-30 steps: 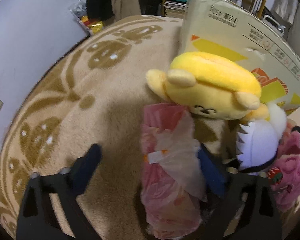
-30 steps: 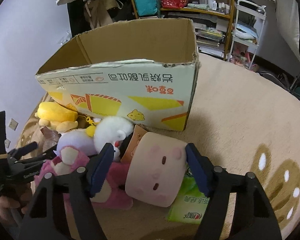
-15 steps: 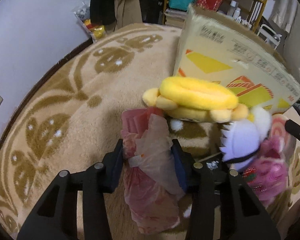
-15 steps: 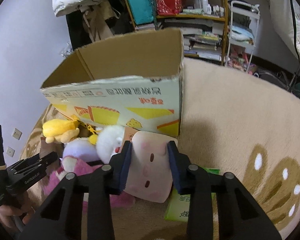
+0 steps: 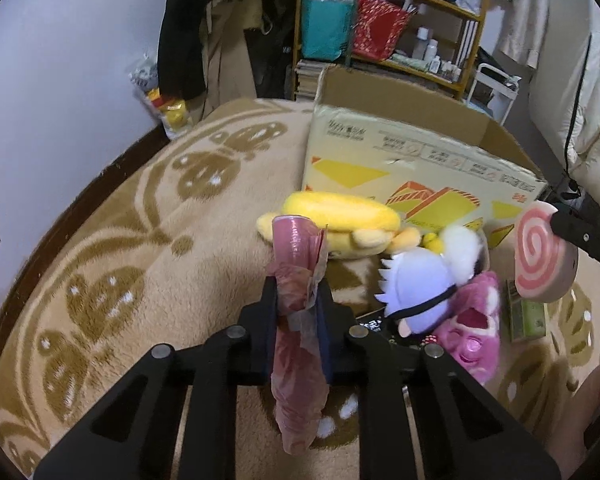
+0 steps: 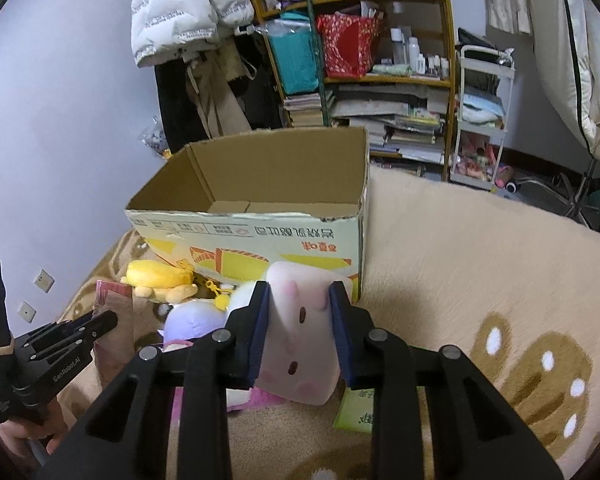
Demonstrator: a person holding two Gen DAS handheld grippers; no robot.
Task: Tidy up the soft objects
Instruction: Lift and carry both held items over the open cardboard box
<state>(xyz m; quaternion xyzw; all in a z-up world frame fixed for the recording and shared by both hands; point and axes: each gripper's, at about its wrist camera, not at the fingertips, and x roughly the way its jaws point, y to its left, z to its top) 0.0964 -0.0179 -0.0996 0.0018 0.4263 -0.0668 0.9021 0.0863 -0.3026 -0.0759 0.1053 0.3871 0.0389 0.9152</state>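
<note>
You're in a lived-in home room: a patterned beige rug (image 6: 480, 264) fills the lower frame, a cluttered shelf (image 6: 380, 76) stands top centre, and coats (image 6: 188, 12) hang at upper left.

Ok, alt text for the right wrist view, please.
The right gripper is closing on a pale pink plush block, in front of an open cardboard box on a beige rug. Left gripper at lower left.

Dim indoor light, fisheye-warped edges
</note>
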